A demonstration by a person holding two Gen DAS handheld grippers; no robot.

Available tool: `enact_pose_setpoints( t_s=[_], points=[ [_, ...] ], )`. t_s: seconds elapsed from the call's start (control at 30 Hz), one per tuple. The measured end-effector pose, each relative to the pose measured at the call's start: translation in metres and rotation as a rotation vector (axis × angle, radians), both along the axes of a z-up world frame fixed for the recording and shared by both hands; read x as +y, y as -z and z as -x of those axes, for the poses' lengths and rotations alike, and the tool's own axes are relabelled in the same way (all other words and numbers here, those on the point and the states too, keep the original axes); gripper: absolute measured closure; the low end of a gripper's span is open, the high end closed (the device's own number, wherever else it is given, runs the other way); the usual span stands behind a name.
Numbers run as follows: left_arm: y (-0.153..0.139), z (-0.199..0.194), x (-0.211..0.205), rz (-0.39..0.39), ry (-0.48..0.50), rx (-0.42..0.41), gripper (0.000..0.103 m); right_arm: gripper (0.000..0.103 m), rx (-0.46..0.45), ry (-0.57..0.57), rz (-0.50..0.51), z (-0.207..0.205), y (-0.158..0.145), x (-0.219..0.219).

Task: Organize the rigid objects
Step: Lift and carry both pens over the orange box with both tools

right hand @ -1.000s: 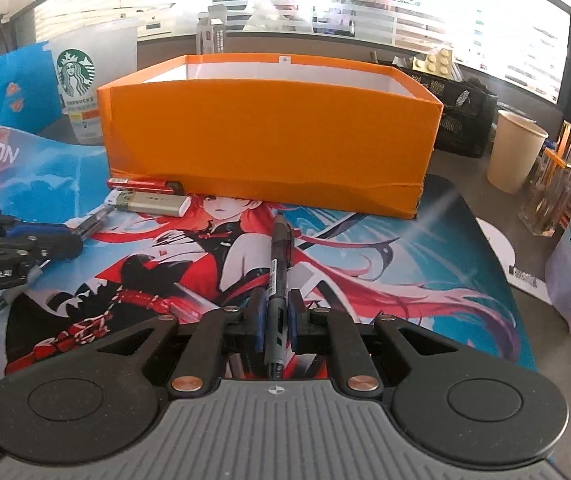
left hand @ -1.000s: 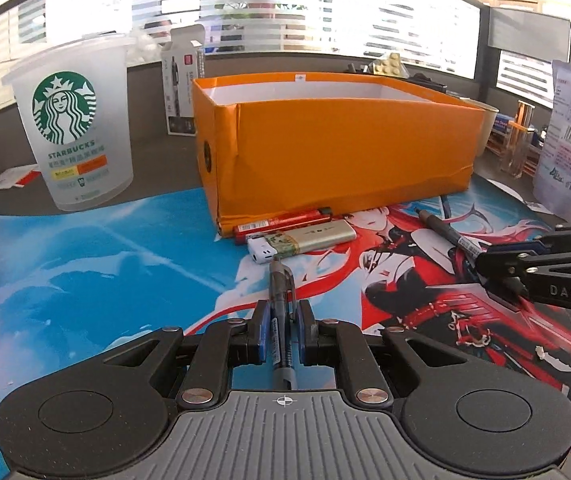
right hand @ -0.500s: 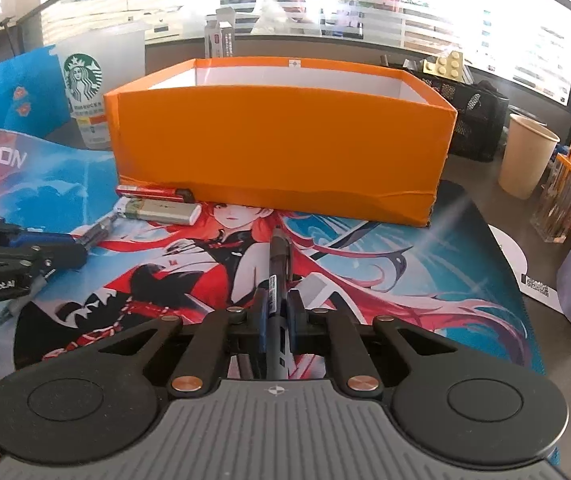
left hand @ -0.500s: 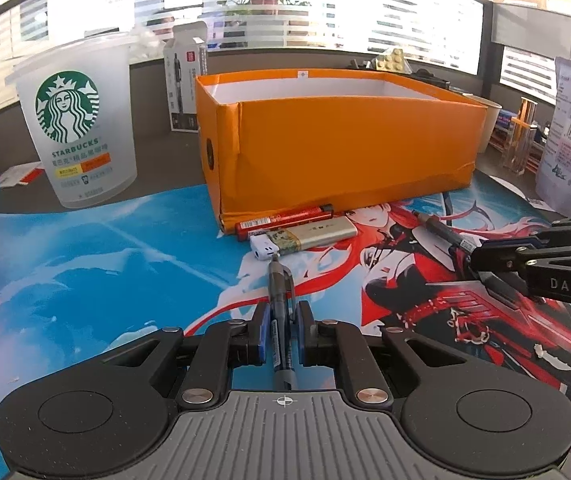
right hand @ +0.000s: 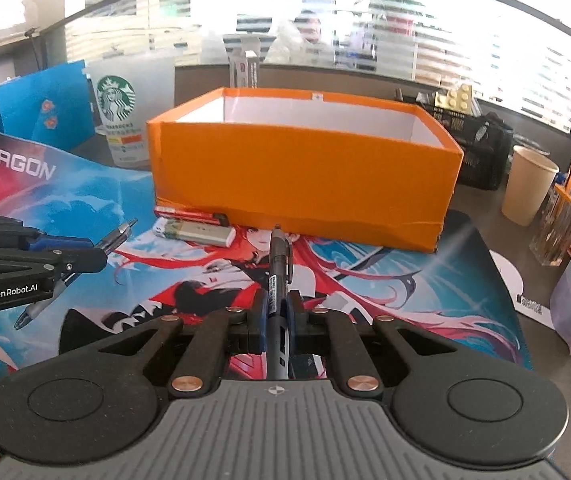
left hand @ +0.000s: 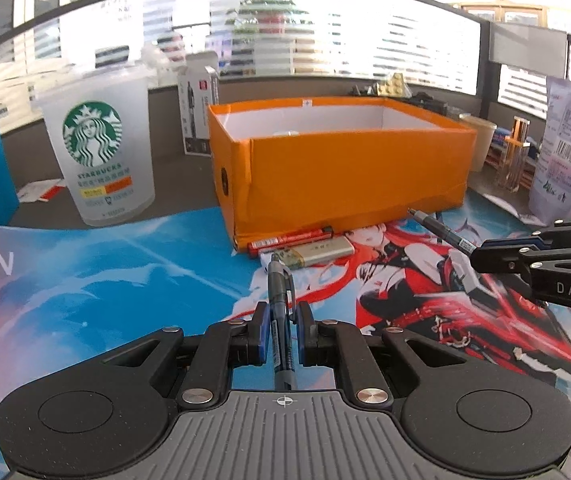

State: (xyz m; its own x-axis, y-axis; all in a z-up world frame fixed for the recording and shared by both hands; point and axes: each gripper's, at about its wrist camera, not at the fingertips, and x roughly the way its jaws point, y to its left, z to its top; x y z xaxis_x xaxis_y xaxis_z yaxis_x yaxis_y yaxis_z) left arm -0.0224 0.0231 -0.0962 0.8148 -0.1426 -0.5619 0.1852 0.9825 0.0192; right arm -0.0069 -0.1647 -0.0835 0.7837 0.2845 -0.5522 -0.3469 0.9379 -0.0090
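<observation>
Above the bench mat (left hand: pixel 125 280), each tongs set (left tongs (left hand: pixel 281 330), right tongs (right hand: pixel 276 316)) is clamped lengthwise on a pen (left pen (left hand: pixel 279 300), right pen (right hand: pixel 279 264)), presumably for loading into the orange box (right hand: pixel 305 176).

My left gripper (left hand: pixel 280 334), a black two-finger tool with blue pads, was clamped tight on a dark blue-barrelled pen (left hand: pixel 280 312) that ran lengthwise between its fingers and stuck out ahead of them. It pointed forward and somewhat downward. My right gripper (right hand: pixel 276 317), of the same black build with blue pads, pinched a black pen with a white label (right hand: pixel 279 276) in the same lengthwise way, angled down alike. The two grippers sat side by side, apart.
</observation>
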Motion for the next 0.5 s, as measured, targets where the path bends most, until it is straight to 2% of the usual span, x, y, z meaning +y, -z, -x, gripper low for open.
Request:
enact_pose_setpoints(
  t_s=[0.5],
  points=[
    [-0.047,0.002,0.016,0.027,-0.062,-0.121,0.092,0.094,-0.105,-0.015,-0.024,0.009,-0.036,0.002]
  ],
)
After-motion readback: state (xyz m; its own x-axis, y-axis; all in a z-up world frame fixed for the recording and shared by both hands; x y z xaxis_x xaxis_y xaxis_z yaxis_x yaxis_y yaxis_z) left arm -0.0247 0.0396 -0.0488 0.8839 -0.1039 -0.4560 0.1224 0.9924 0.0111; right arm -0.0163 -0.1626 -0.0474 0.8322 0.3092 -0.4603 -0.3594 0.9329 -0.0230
